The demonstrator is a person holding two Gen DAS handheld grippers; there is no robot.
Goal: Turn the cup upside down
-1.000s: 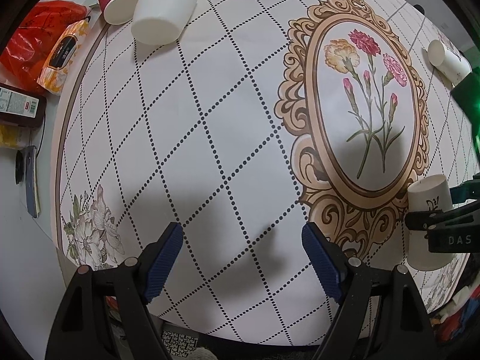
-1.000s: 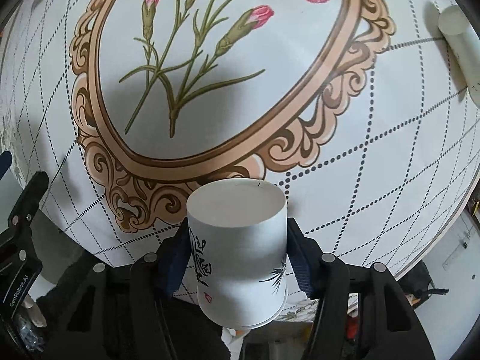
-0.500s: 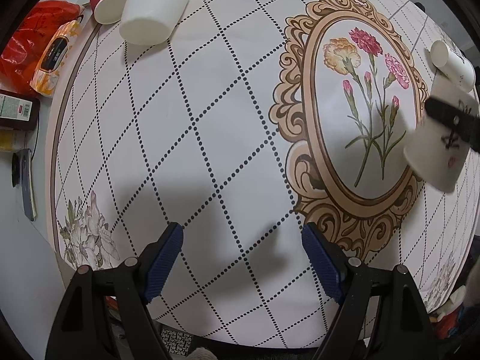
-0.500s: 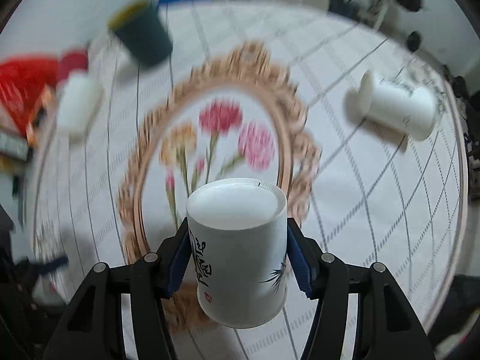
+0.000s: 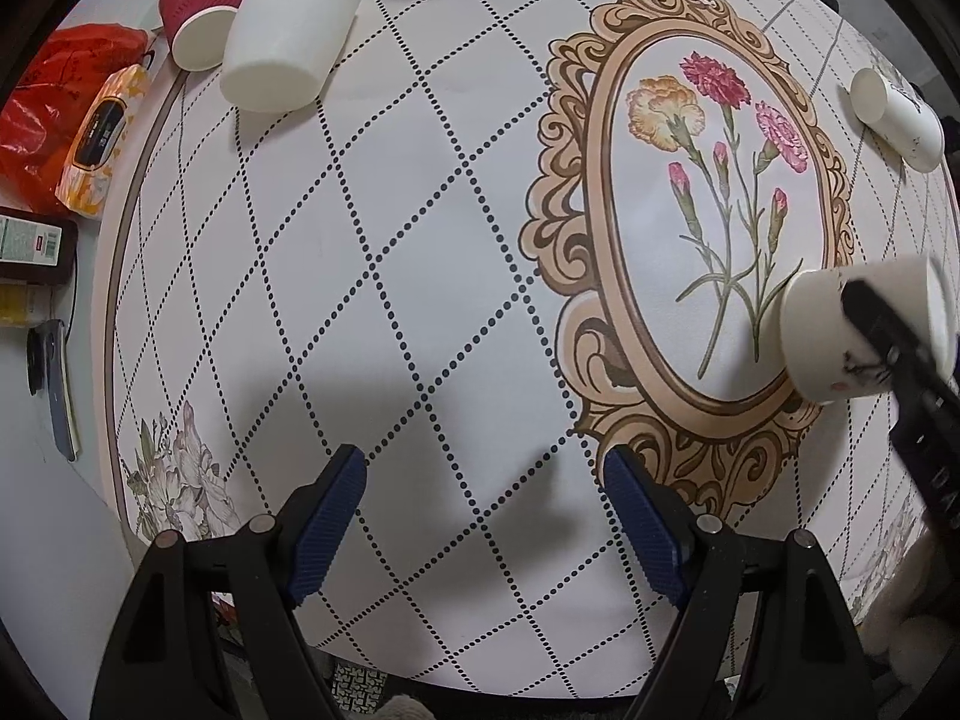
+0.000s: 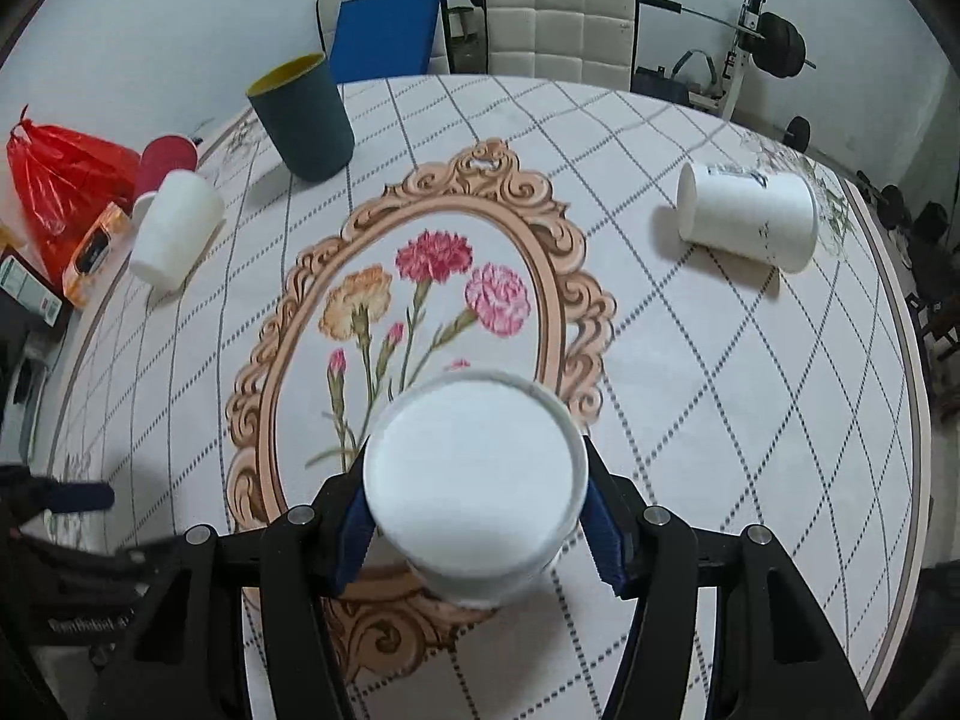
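The right gripper (image 6: pixel 474 516) is clamping a white paper cup with black ink markings (image 6: pixel 474 480) above the floral desk (image 6: pixel 690 390); the left gripper (image 5: pixel 483 516) is hovering open, empty.

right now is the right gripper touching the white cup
Touching. In the right wrist view both blue pads of the right gripper press the sides of the white cup, no gap visible.

My left camera looks steeply down at the table (image 5: pixel 420 240) from close above its near edge. My right camera sits lower, facing across toward the chairs (image 6: pixel 558 24). Both share the flower medallion (image 5: pixel 714 210) (image 6: pixel 420 300).
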